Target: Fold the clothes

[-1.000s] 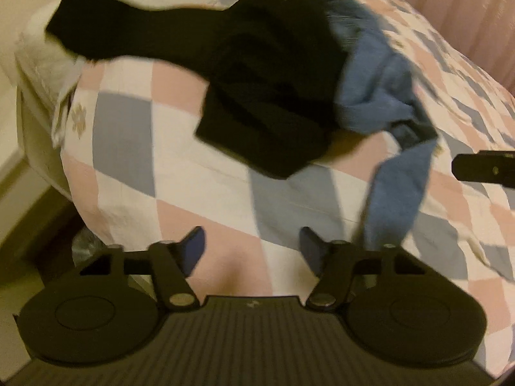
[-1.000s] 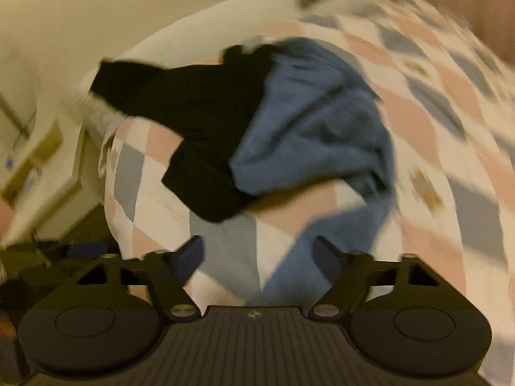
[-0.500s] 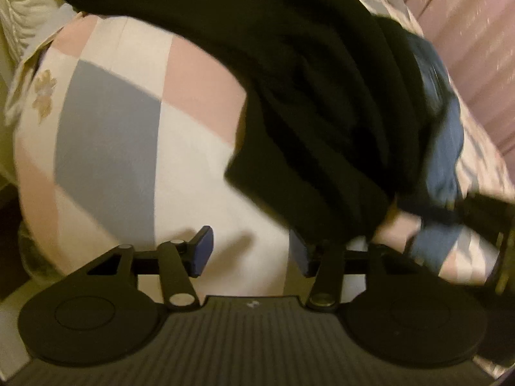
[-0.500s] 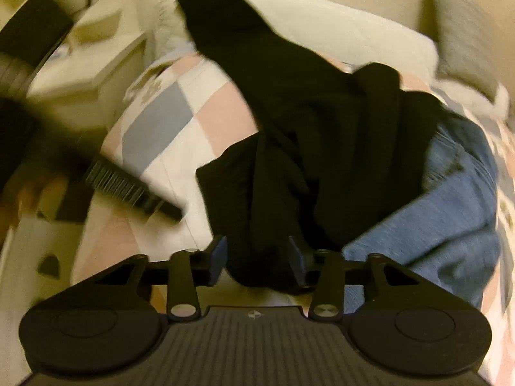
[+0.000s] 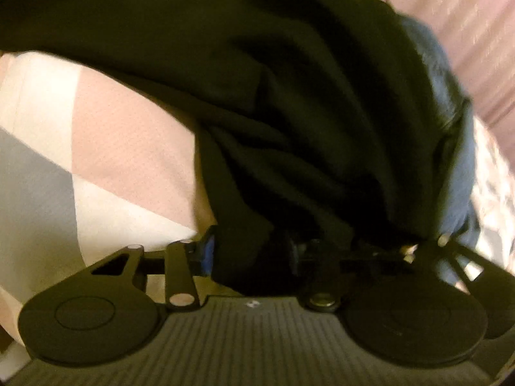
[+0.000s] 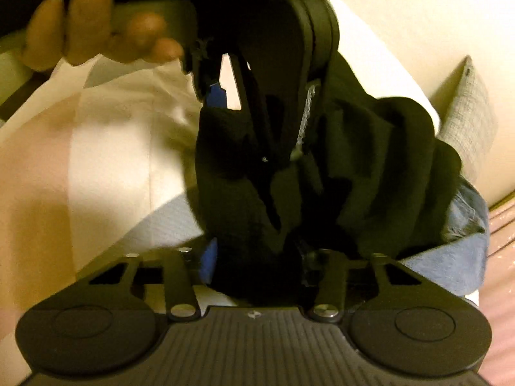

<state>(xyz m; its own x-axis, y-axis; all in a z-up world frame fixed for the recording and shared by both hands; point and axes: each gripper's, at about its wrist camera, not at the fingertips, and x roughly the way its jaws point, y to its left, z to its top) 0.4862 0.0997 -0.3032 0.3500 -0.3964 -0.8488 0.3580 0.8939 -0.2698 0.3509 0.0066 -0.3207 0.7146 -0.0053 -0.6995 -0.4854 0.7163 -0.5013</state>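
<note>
— What does the garment look like right now?

— The black garment is a dark, crumpled heap with deep folds, lying on the bed's checked quilt of pink, white and grey squares. Its near hem hangs bunched toward both cameras.

— How many pieces of clothing are there?

— Two. The black one lies on top, and a blue garment lies under it, peeking out on the right side in both views.

— And the tongs?

— Two sets. The left tongs have black cloth bunched between their fingers; one blue pad shows on the left, the other is hidden behind fabric. They appear clamped on the black garment's edge. The right tongs also have the black fabric filling the gap between their fingers, one blue pad visible at the cloth's edge, so they seem closed on it too.

— Anything else in view?

— In the right wrist view, the left tongs come down from above into the same black cloth, with the person's hand gripping their handle. A grey pillow leans at the far right against a cream headboard.
</note>
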